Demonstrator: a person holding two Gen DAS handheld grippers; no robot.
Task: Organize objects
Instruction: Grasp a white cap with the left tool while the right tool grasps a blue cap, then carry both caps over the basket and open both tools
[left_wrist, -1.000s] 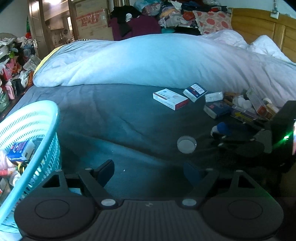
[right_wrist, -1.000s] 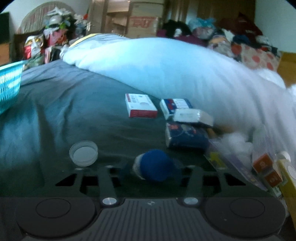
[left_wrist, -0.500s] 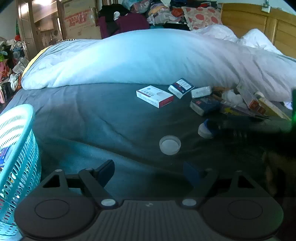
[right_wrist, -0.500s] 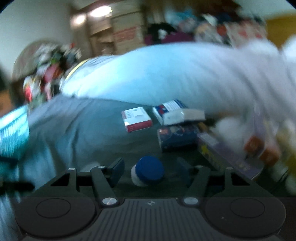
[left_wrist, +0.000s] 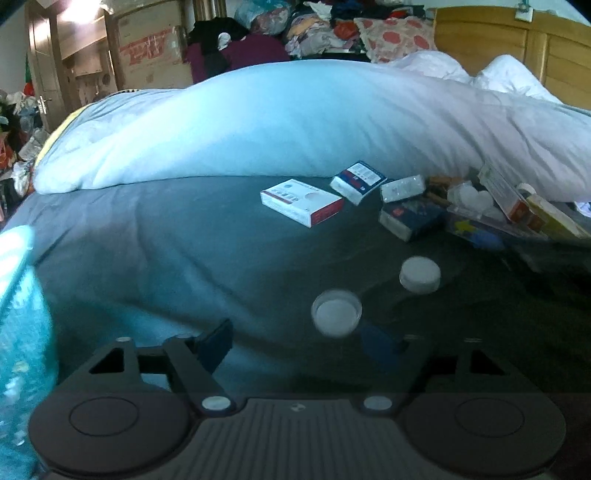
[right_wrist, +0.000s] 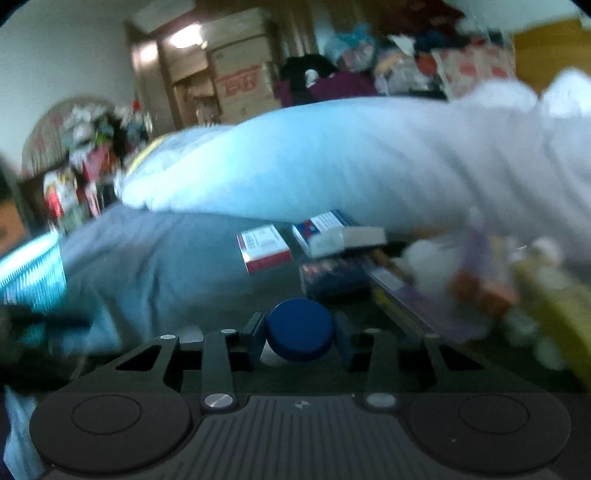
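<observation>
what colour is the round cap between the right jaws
Dark blue round cap, clearest in the right wrist view.

No legible text; red print on cardboard box (left_wrist: 149, 50) unreadable.

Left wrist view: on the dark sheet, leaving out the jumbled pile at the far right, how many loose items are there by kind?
Flat boxes and packs: 4 (white-and-red box, blue-and-white box, pale pack, dark blue pack)
Round white pieces: 2 (upturned cap, domed piece)
Total: 6
</observation>
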